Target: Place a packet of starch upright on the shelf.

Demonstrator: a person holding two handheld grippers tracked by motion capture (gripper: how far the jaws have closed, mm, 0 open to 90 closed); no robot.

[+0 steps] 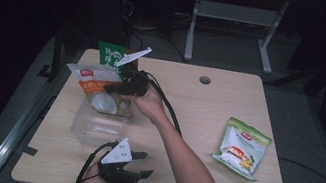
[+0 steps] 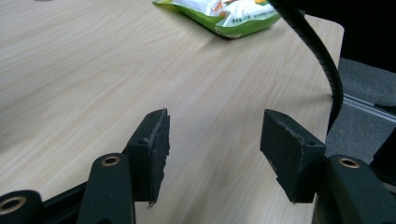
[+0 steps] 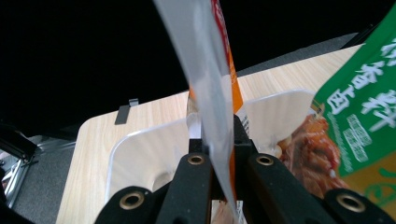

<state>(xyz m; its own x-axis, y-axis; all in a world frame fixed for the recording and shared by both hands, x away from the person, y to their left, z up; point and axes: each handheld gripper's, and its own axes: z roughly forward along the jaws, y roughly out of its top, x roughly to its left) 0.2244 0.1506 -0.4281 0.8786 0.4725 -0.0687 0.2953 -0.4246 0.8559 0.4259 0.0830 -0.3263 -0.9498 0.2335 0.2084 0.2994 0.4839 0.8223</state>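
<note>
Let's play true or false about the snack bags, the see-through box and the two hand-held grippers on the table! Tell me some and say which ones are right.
1. The right hand-held gripper is pinching the orange and white snack bag. True.
2. The left hand-held gripper is holding the light green snack bag. False: its jaws stand open with nothing between them, and that bag lies apart on the table.
3. The orange and white snack bag is over the clear plastic box. True.
4. The light green snack bag is inside the clear plastic box. False: it lies flat on the table at the person's right, away from the box.
5. A dark green snack bag sits at the far edge of the table. True.
</note>
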